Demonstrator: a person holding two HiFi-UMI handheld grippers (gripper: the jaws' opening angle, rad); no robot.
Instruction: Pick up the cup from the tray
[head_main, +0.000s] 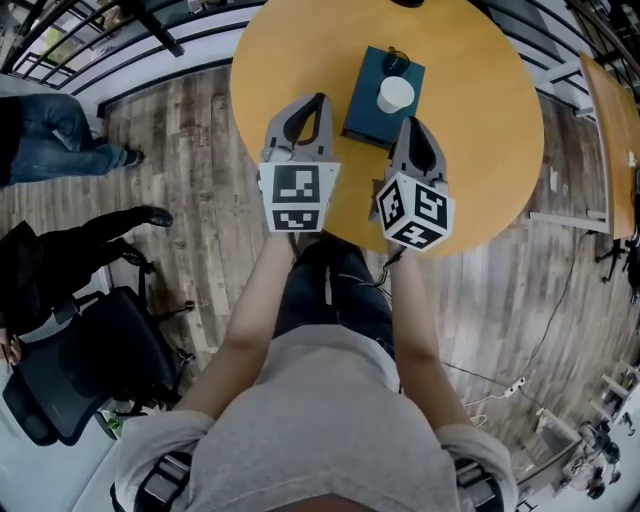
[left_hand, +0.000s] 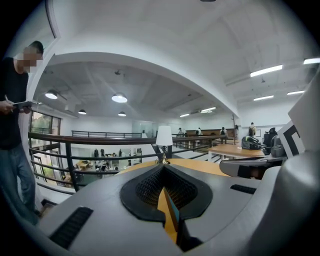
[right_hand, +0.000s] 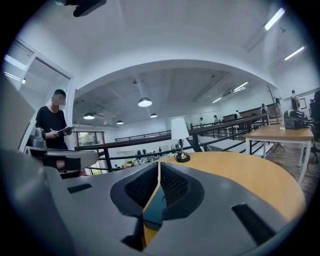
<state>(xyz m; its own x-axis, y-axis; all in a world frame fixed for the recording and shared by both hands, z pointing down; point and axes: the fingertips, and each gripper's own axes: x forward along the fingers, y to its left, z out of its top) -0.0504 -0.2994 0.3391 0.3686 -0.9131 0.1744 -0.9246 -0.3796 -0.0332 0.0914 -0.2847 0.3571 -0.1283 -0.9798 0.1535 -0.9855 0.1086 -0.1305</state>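
Round wooden tabletop (head_main: 480, 120): white cup (head_main: 396, 94) on dark teal rectangular tray (head_main: 366, 110) lies at 11 o'clock, just beyond the nearer right tool (head_main: 411, 125), whose jaws are together and empty.

The head camera is looking steeply down from above the person's shoulders, taking in the round table (head_main: 480, 130), the wooden floor (head_main: 200, 150) and both grippers from close overhead. The left gripper view's camera is riding just behind the left gripper (head_main: 318, 100), sitting low over the tabletop and facing almost level across it towards a railing (left_hand: 75, 136). The right gripper view's camera is riding on the right gripper (head_main: 408, 124) in the same way, aiming alongside it. Both gripper views are sharing the lamp (left_hand: 164, 136) at the table's far edge, the railing behind it, and a standing person (right_hand: 52, 122) off to the left.
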